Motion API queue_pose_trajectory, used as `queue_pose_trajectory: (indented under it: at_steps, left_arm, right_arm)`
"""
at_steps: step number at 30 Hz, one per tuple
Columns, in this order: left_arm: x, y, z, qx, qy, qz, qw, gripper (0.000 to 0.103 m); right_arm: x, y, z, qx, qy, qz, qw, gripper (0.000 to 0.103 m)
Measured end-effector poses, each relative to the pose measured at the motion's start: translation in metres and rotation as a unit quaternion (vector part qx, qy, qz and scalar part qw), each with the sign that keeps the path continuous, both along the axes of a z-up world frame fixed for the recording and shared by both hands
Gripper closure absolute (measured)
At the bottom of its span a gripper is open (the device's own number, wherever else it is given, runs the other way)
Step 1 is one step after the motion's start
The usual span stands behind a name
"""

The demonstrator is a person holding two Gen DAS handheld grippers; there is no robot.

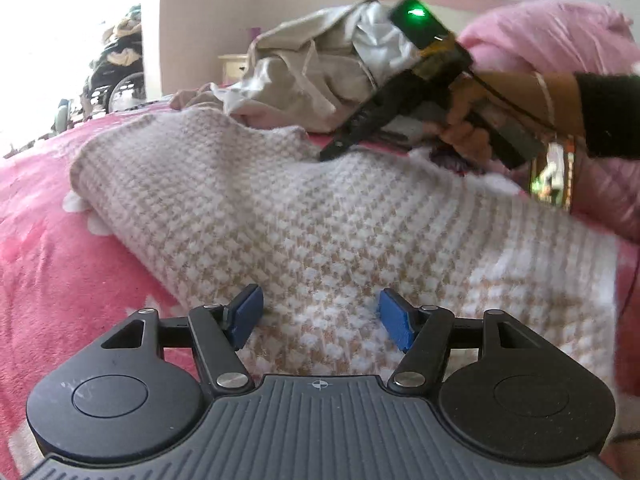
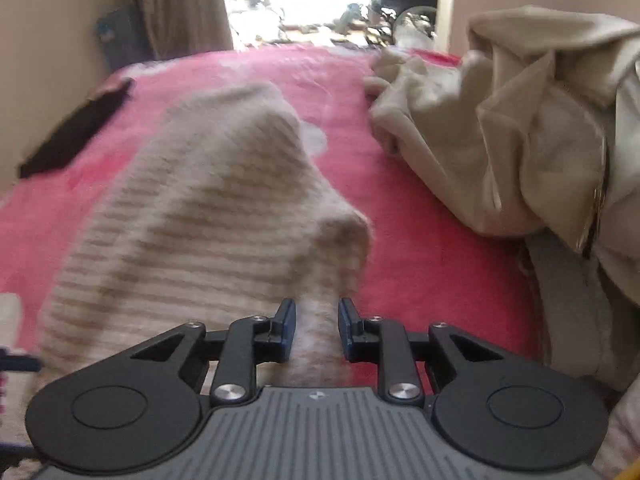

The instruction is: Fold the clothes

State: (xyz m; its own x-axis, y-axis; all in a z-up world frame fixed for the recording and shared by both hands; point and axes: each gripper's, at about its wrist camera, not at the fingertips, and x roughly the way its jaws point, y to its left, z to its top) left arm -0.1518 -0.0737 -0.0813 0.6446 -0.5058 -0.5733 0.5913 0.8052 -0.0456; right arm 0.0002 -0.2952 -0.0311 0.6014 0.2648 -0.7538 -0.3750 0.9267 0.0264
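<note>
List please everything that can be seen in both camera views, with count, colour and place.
knit sweater: one, beige and white, spread on the bed.
blanket: one, pink with white shapes, covering the bed.
pile of clothes: one, beige and white, at the far side of the bed.
pink pillow: one, behind the right hand.
dark flat object: one, black, at the bed's edge; blurred.
nightstand: one, cream, by the wall.
left gripper: open above the sweater.
right gripper: narrow gap, a fold of sweater between the pads.
right hand: black sleeve.
</note>
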Motion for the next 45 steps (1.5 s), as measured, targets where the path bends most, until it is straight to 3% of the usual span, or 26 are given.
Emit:
queue_pose_trajectory:
  at_steps: [5, 8, 10, 13, 15, 20, 24, 27, 30, 33, 37, 40, 45]
  left_arm:
    - [0.031, -0.006, 0.023, 0.019, -0.057, -0.011, 0.9981, 0.038]
    - [0.080, -0.013, 0.025, 0.026, -0.073, 0.007, 0.9970, 0.039]
    - [0.120, -0.017, 0.017, 0.028, -0.055, 0.032, 0.9976, 0.039]
    - [0.165, -0.004, -0.025, 0.040, -0.001, 0.059, 0.9974, 0.038]
    - [0.169, 0.017, -0.037, -0.011, 0.003, 0.046, 0.9989, 0.038]
    - [0.178, 0.011, -0.009, -0.006, 0.043, 0.047, 0.9980, 0.038]
    - [0.208, -0.013, 0.027, -0.033, 0.021, 0.027, 0.9989, 0.035]
    - [0.261, -0.040, 0.021, -0.012, 0.029, 0.059, 0.9978, 0.035]
    - [0.317, -0.047, -0.004, 0.013, 0.061, 0.126, 0.9901, 0.032]
    - [0.336, -0.049, -0.016, 0.001, 0.071, 0.149, 0.9863, 0.031]
    - [0.336, -0.053, -0.015, 0.016, 0.074, 0.154, 0.9851, 0.030]
    - [0.337, -0.039, 0.007, -0.002, 0.096, 0.169, 0.9809, 0.031]
    - [0.294, 0.005, 0.059, -0.029, 0.078, 0.197, 0.9768, 0.031]
  right_arm:
    - [0.010, 0.029, 0.012, -0.026, -0.050, 0.044, 0.997, 0.079]
    - [0.012, 0.030, -0.014, -0.030, -0.021, 0.051, 0.998, 0.079]
    - [-0.001, 0.020, -0.034, -0.032, -0.016, 0.053, 0.998, 0.081]
    - [-0.005, 0.005, -0.038, 0.003, -0.003, 0.039, 0.999, 0.081]
    - [-0.006, 0.001, -0.040, 0.012, -0.009, 0.040, 0.999, 0.081]
    - [-0.011, -0.003, -0.048, 0.028, -0.029, 0.039, 0.998, 0.081]
    - [-0.021, 0.003, -0.054, 0.023, -0.054, 0.034, 0.998, 0.081]
    - [-0.026, 0.001, -0.054, 0.032, -0.065, 0.029, 0.997, 0.081]
    - [-0.028, -0.005, -0.057, 0.051, -0.070, 0.023, 0.996, 0.081]
    - [-0.028, -0.006, -0.057, 0.055, -0.071, 0.025, 0.996, 0.081]
    - [-0.028, -0.007, -0.057, 0.056, -0.072, 0.027, 0.995, 0.081]
    - [-0.027, -0.008, -0.058, 0.058, -0.074, 0.028, 0.995, 0.081]
    - [-0.027, -0.010, -0.059, 0.064, -0.077, 0.030, 0.995, 0.081]
